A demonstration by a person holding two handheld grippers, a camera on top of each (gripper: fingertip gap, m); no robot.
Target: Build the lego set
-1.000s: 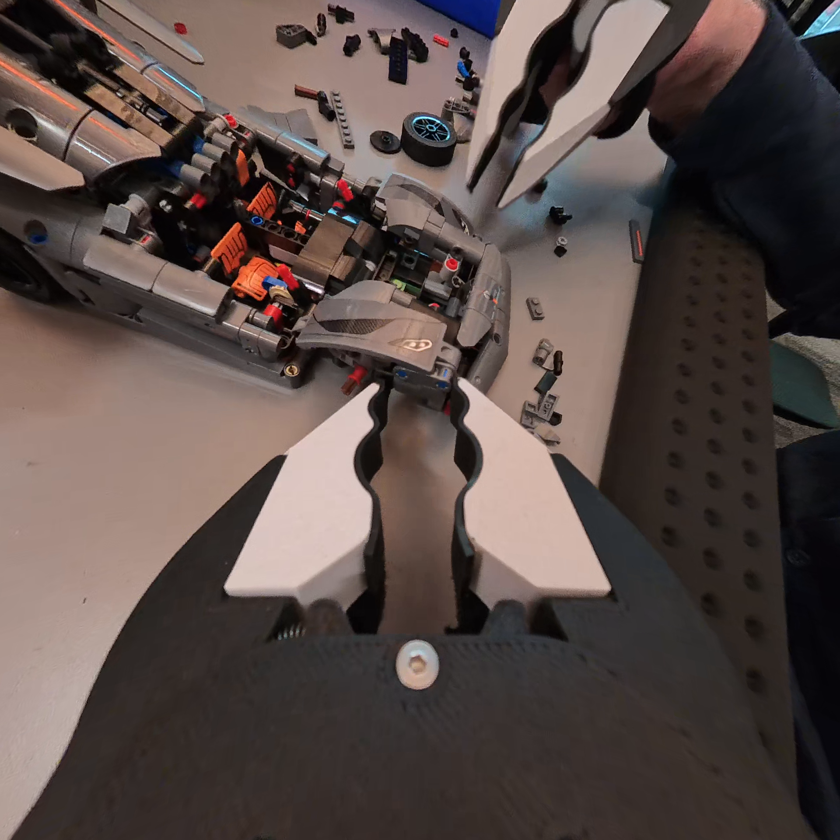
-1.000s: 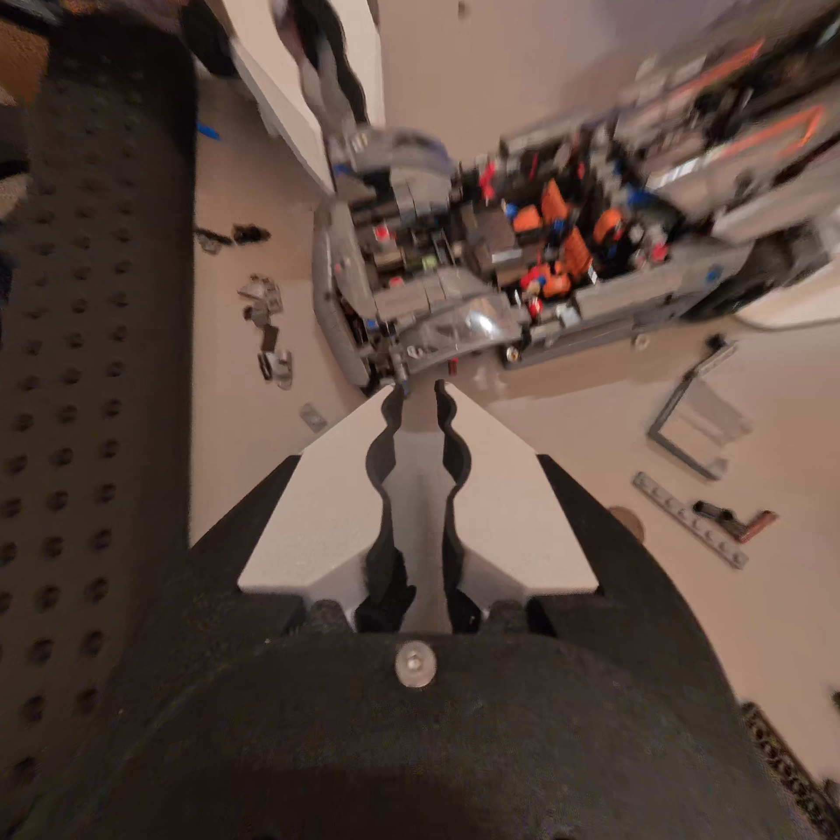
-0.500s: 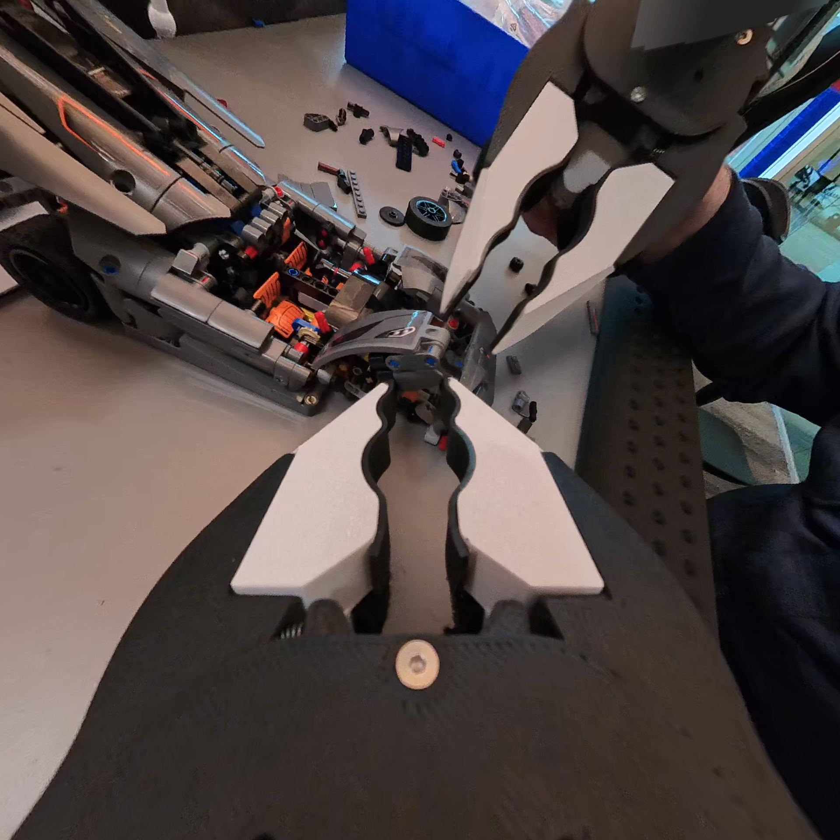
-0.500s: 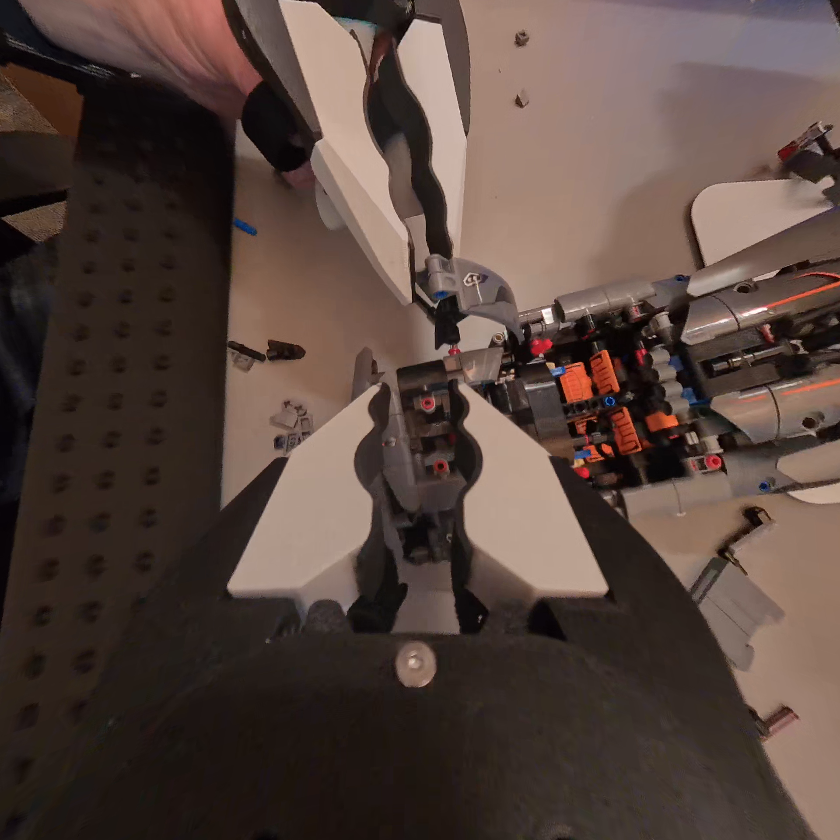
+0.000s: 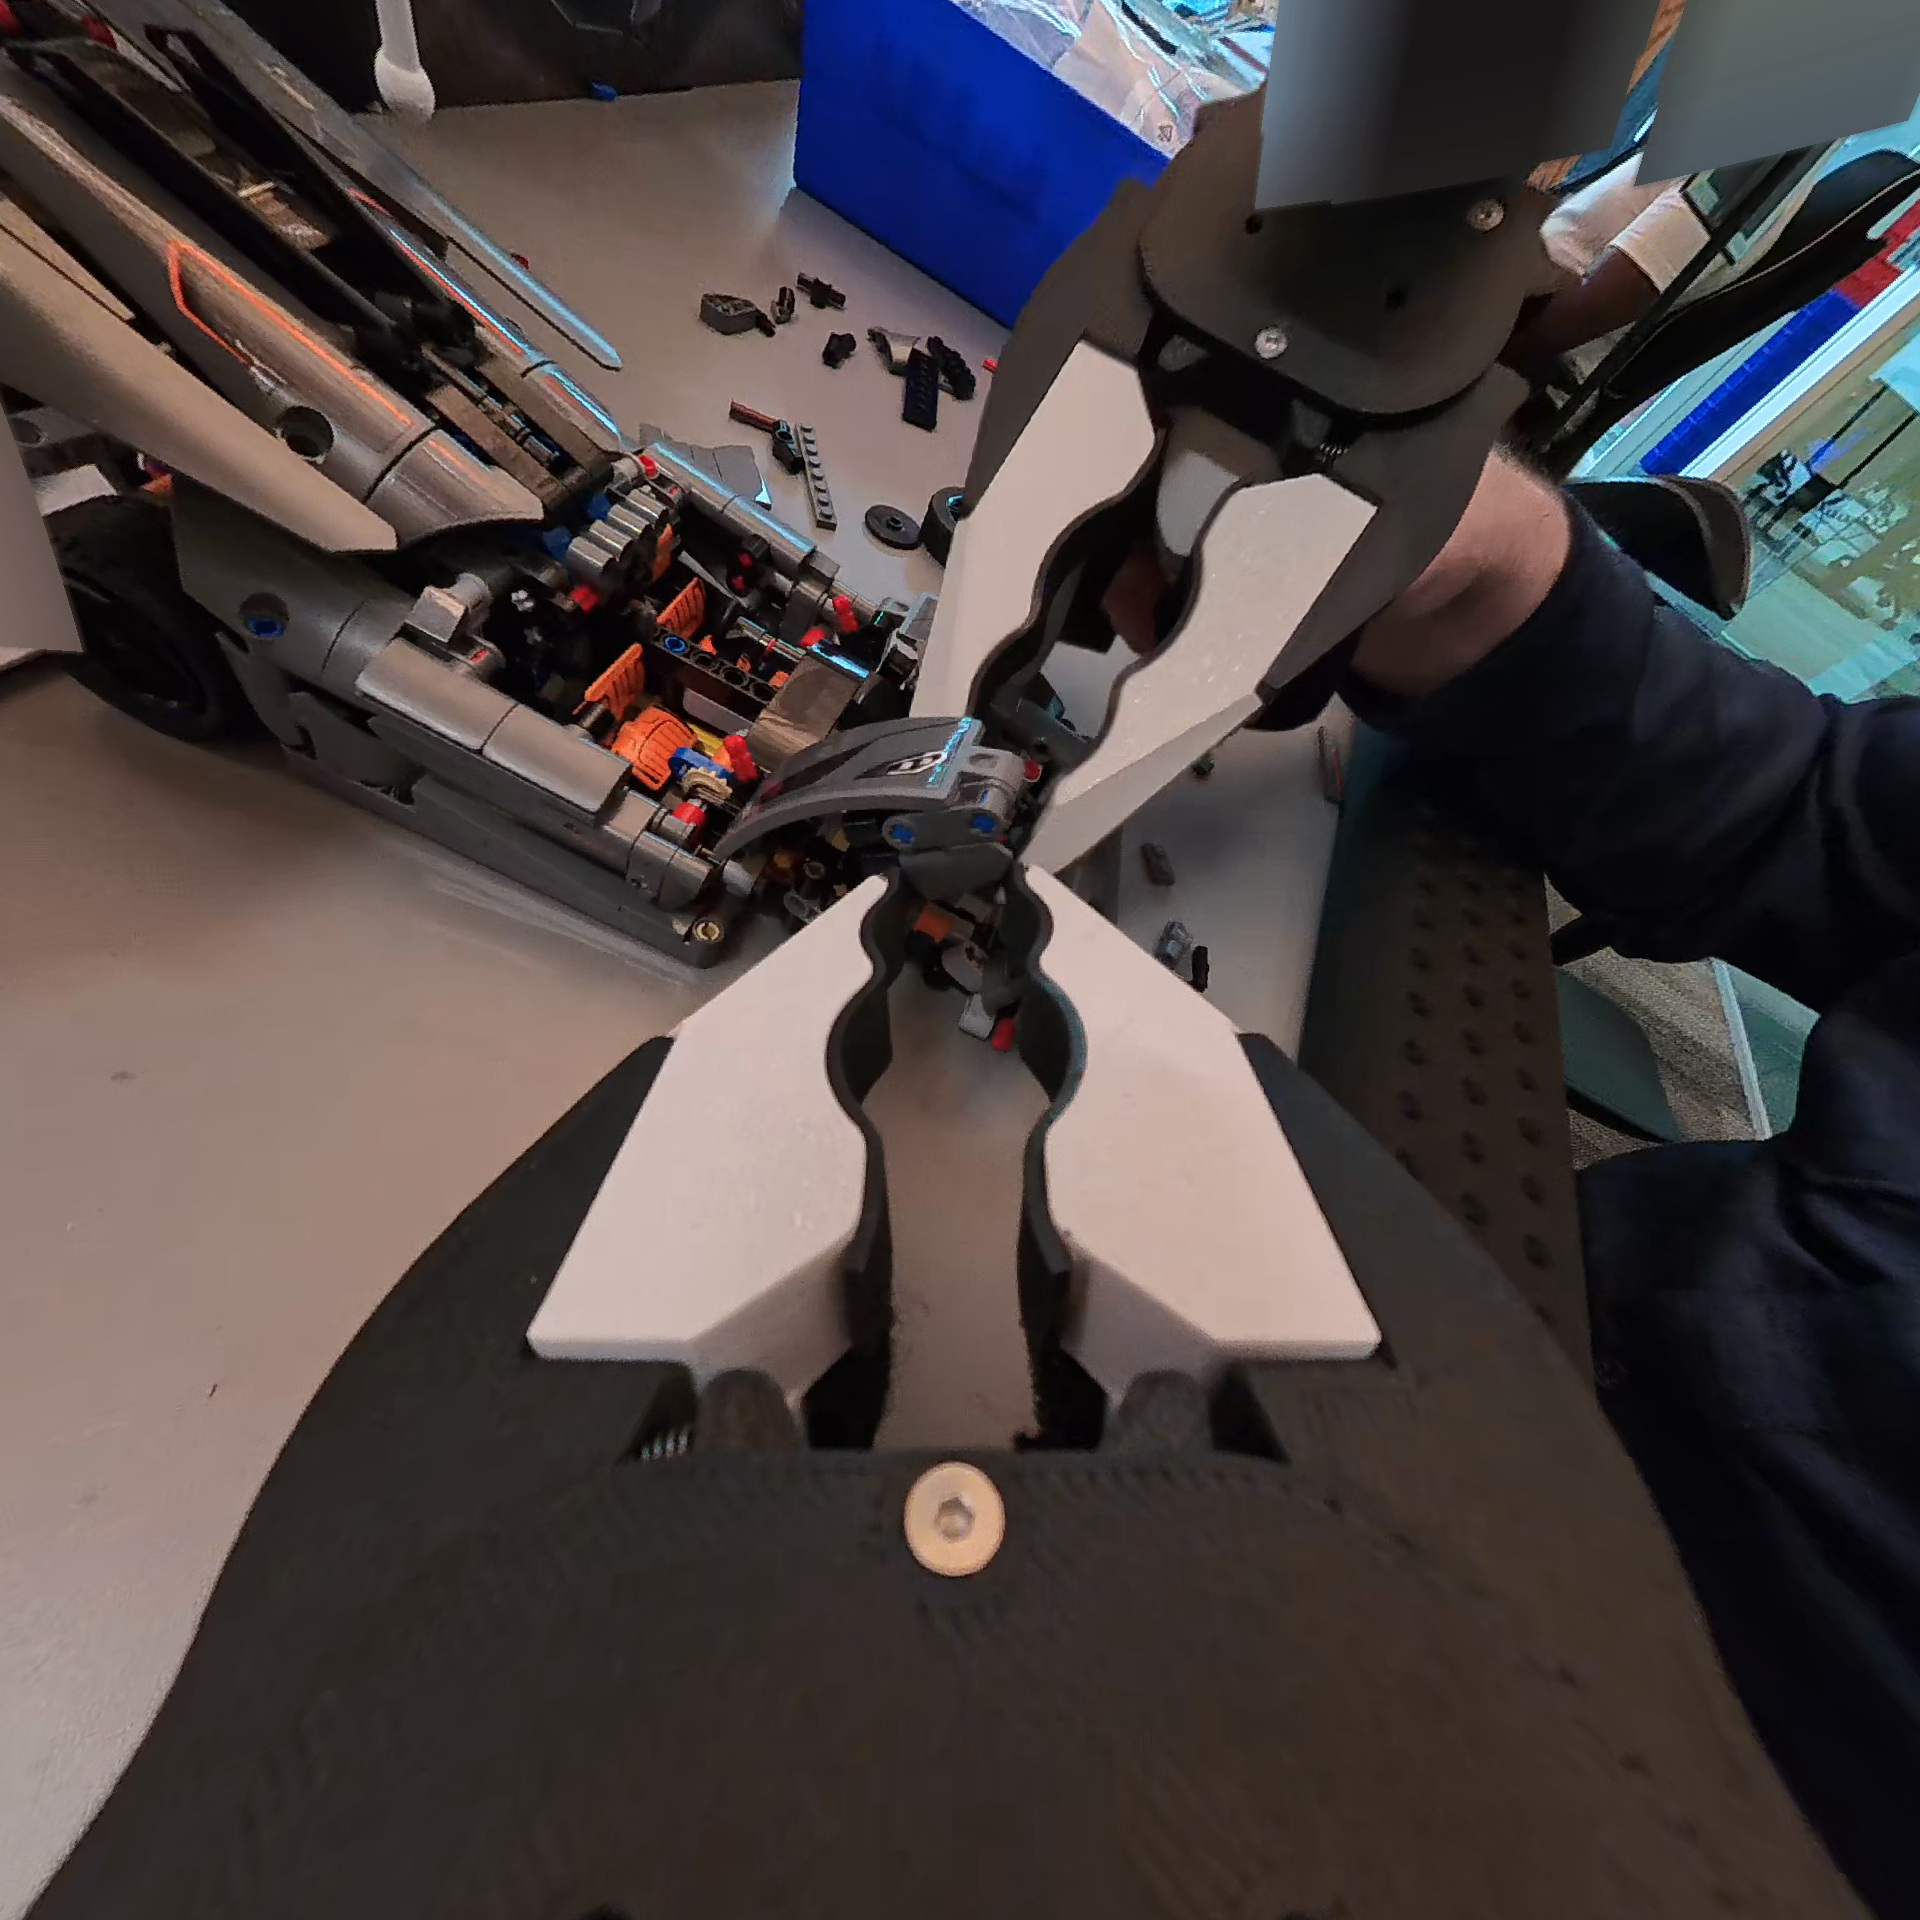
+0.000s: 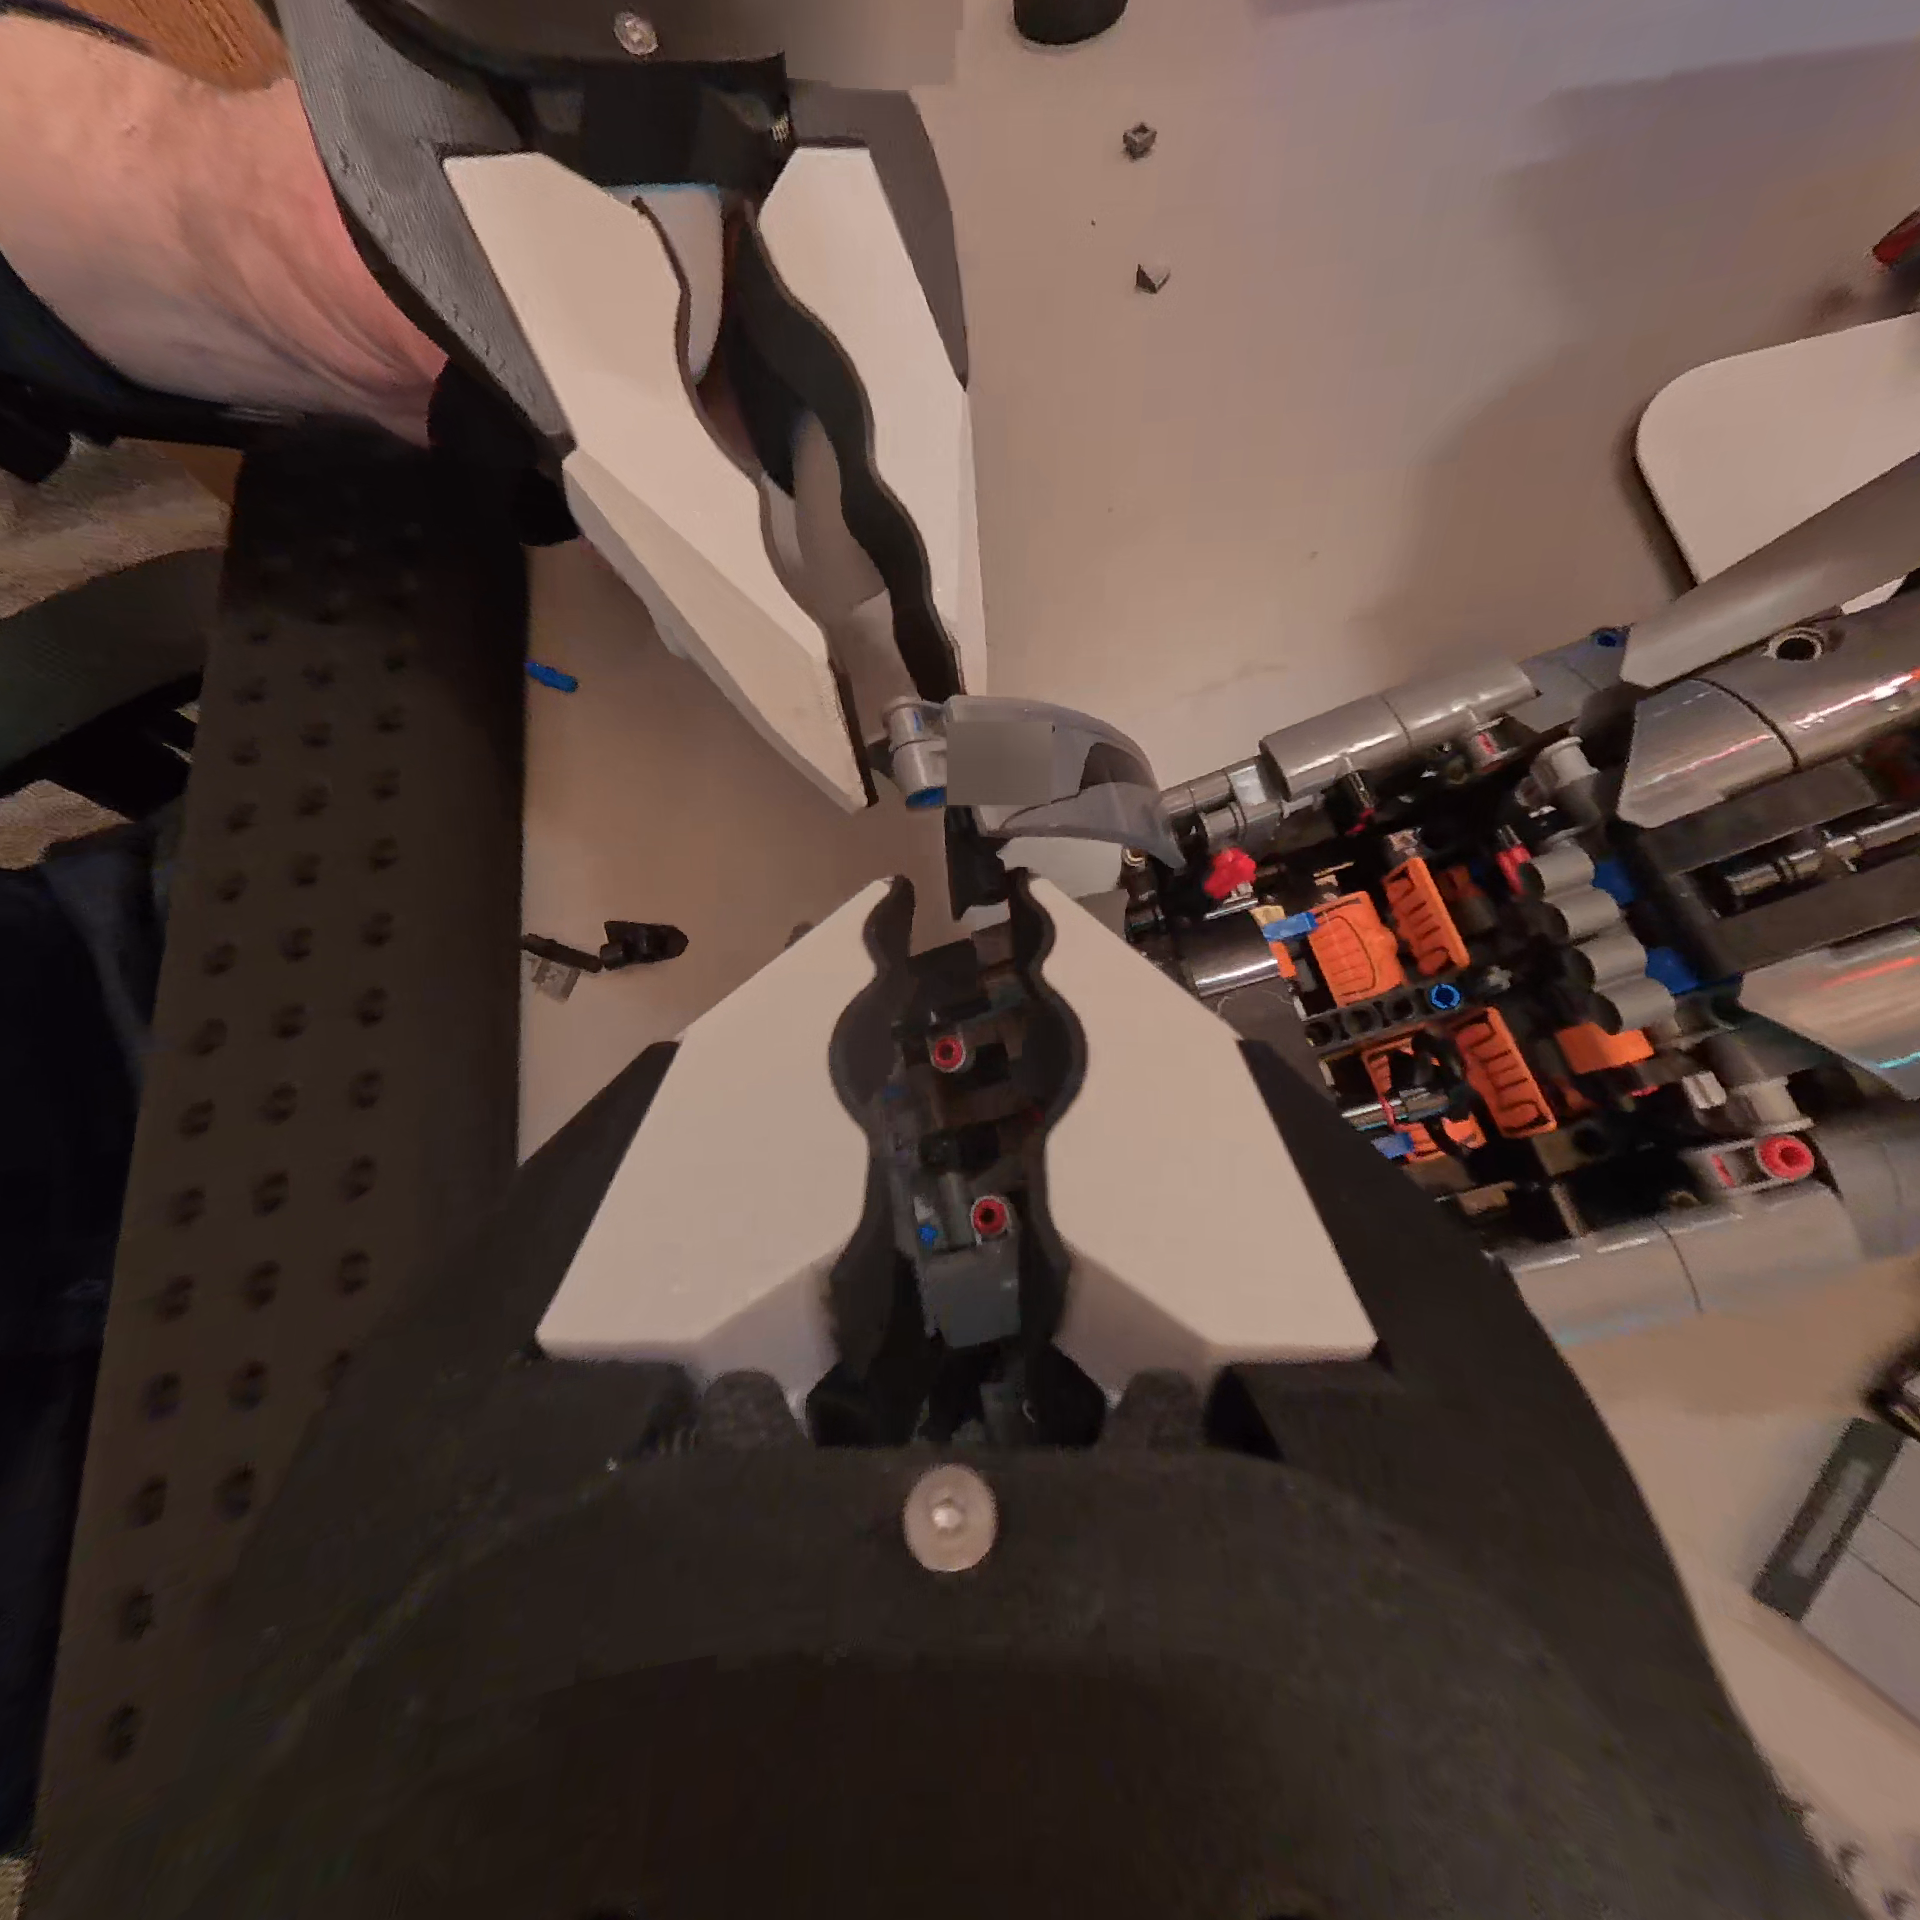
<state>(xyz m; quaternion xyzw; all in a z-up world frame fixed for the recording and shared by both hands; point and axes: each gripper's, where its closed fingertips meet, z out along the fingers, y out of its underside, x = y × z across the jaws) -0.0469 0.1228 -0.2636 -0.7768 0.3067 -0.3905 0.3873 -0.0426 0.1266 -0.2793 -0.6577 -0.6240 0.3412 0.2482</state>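
Observation:
A large grey Lego car [image 5: 468,644] with orange and black inner parts lies on the table and also shows in the right wrist view [image 6: 1455,1018]. My left gripper [image 5: 951,894] is shut on the end of a curved grey fender piece [image 5: 873,769] and holds it at the car's front corner. In the right wrist view this piece [image 6: 1049,769] sits in the left gripper [image 6: 914,743], just above the car. My right gripper [image 6: 956,899] straddles the car's front block with red pins and looks shut on it. From the left wrist view the right gripper [image 5: 1013,779] reaches down from the upper right.
Loose small pieces [image 5: 914,364] and a black wheel [image 5: 940,520] lie beyond the car, before a blue box [image 5: 935,135]. A black perforated strip [image 5: 1455,1039] runs along the table's edge. Small parts [image 6: 613,945] lie by it. A flat grey panel [image 6: 1849,1538] lies at the right. My left and right fingertips are right by each other.
The right gripper has come down from above the loose pieces onto the car's front block. The left gripper has risen with the fender piece, whose end has lifted off the car.

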